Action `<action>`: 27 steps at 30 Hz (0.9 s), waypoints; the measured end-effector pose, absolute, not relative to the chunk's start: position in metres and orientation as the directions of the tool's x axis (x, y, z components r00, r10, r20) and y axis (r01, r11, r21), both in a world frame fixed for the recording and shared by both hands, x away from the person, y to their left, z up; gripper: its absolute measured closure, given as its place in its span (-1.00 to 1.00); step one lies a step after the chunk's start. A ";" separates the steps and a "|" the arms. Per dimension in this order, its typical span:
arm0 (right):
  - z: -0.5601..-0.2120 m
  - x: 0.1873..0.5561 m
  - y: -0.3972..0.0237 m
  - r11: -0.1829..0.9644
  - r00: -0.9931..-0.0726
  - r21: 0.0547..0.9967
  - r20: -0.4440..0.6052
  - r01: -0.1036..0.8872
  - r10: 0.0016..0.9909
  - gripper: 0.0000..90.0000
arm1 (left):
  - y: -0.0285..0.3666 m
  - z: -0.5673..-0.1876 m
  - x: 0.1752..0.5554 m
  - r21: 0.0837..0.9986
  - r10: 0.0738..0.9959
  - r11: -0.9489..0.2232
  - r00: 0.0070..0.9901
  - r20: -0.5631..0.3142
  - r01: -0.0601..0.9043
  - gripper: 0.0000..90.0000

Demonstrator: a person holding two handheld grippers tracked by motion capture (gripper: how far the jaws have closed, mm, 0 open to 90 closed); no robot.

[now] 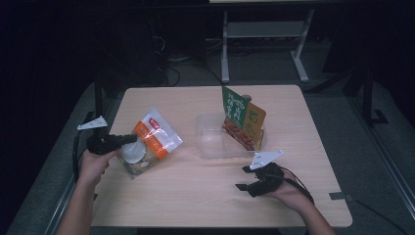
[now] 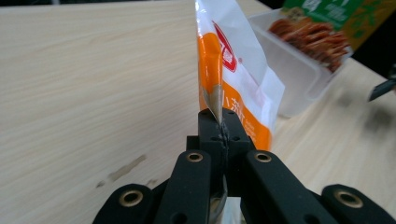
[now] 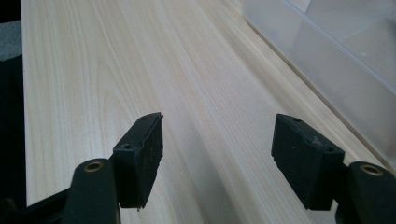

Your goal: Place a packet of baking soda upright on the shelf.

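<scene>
Near edge of the wooden table [image 1: 195, 196]: right gripper [image 1: 247, 185] rests low by the person's right hand, jaws spread with bare tabletop between them. The right gripper view settles this, the two black pads [image 3: 140, 158] standing well apart over plain wood grain, nothing between them; the high view alone gives only a dark shape under its grey plate. That same view catches a clear wall of the plastic tub [image 3: 336, 70] rising just to the right of the jaws, near but not touching. Left side, a little farther in: left gripper [image 1: 128, 139] in the person's left hand, jaws pressed together on a corner of the orange-and-white snack bag [image 1: 149, 142]. From above the bag reads as lying tilted near the table's left edge, white round contents visible through a clear window at its lower end. The left gripper view shows what the high view cannot: the pads pinch the bag's thin sealed edge [image 2: 217, 105], and the bag stands up on edge from the jaws, red logo toward the top. Farther back, centre of table: the clear tub [image 1: 215, 142] holds a green-and-yellow packet [image 1: 242, 120] leaning upright against its right end, brown sticks pictured on its front. Beyond the table, dark floor and a grey metal stand [image 1: 264, 39].
</scene>
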State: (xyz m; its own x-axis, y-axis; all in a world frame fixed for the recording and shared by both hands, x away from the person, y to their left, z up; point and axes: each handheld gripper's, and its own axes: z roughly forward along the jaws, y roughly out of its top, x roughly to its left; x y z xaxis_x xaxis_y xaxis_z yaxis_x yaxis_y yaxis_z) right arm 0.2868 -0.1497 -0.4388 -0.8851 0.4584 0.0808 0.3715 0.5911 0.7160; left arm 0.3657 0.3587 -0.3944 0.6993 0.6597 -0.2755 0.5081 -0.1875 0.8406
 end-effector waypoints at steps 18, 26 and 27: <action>-0.436 0.286 -0.150 0.576 -0.891 0.729 0.102 0.369 0.442 -0.21 | 0.297 -0.367 0.348 0.883 0.488 -0.185 0.820 -0.298 0.431 1.00; -0.434 0.285 -0.149 0.538 -0.891 0.754 0.137 0.377 0.432 -0.21 | 0.267 -0.361 0.339 0.891 0.426 -0.200 0.855 -0.295 0.407 1.00; -0.433 0.284 -0.149 0.534 -0.892 0.756 0.143 0.378 0.428 -0.19 | 0.263 -0.361 0.338 0.893 0.420 -0.194 0.857 -0.299 0.407 1.00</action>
State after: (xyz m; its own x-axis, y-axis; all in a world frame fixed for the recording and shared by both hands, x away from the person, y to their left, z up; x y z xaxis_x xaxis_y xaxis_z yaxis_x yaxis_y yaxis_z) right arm 0.2843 -0.1491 -0.4335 -0.8923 0.4281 0.1434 0.3779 0.5344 0.7560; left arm 0.3378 0.2627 -0.3615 0.8570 0.4197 -0.2991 0.4066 -0.1940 0.8928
